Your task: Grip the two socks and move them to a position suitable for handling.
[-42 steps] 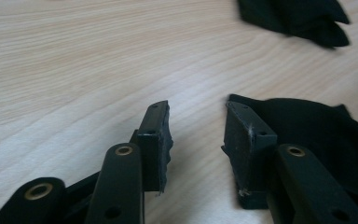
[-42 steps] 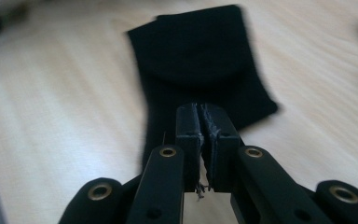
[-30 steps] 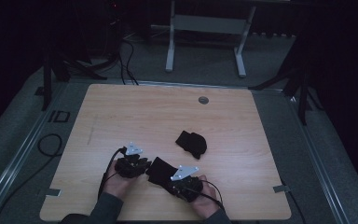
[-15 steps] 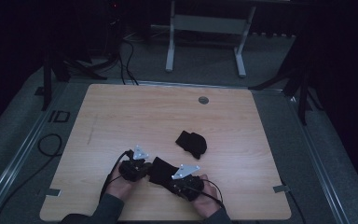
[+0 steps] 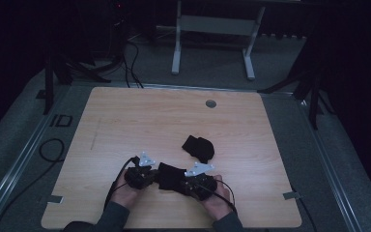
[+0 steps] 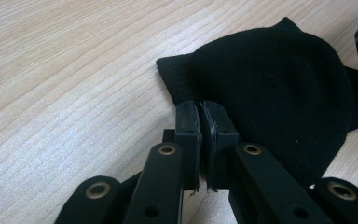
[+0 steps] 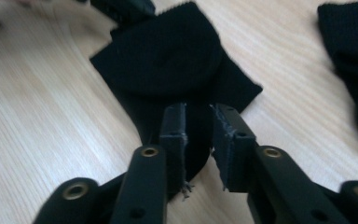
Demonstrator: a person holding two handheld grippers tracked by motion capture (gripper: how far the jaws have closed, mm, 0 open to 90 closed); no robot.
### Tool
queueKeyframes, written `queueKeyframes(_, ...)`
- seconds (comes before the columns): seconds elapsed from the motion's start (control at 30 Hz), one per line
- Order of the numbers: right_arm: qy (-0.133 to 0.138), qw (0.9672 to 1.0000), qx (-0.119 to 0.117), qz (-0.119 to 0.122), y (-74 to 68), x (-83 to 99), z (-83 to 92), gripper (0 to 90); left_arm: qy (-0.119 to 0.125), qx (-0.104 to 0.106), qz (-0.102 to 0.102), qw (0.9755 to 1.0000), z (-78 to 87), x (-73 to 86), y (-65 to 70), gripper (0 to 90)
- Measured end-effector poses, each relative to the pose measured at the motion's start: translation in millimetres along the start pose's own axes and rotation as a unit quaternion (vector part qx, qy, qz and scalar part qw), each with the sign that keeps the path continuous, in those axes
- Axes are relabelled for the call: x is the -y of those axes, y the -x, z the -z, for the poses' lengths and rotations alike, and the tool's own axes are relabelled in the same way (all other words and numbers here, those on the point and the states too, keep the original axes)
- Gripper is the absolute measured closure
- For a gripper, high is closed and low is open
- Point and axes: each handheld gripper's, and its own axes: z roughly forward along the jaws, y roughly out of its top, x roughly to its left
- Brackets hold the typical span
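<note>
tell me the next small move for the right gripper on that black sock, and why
Probably close the right gripper on the near sock. Its jaws stand apart over the fabric, while the left gripper looks shut at the sock's other edge. With both ends held, the sock could be lifted or stretched flat.

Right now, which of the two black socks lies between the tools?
The near sock, at the table's front edge between both tools; the other sock lies apart, farther back.

Two black socks on the wooden table: one [image 5: 170,176] near edge, flat; another [image 5: 198,148] bunched just beyond.
</note>
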Motion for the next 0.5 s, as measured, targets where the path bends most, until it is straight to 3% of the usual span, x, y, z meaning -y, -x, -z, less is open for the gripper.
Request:
queueKeyframes(0.2, 0.017, 0.9996, -0.013, -0.016, 5.2, -16.2, -3.8, 66.8, 0.002, -0.003, 0.003, 1.0000, -0.5, 0.1, 1.4, 86.0)
queueKeyframes(0.37, 0.007, 0.9994, -0.003, -0.035, 7.3, -27.2, -15.5, 62.9, 0.003, -0.004, 0.002, 1.0000, -1.1, 0.0, 3.2, 86.0)
queueKeyframes(0.43, -0.004, 0.9988, 0.001, -0.049, 9.5, -27.9, -20.3, 63.2, 0.004, -0.004, 0.005, 1.0000, -1.2, 0.1, 2.9, 85.9)
queueKeyframes(0.5, -0.011, 0.9981, -0.011, -0.060, 12.0, -27.1, -24.0, 72.4, 0.003, -0.004, 0.004, 1.0000, -1.3, -0.1, 2.9, 85.9)
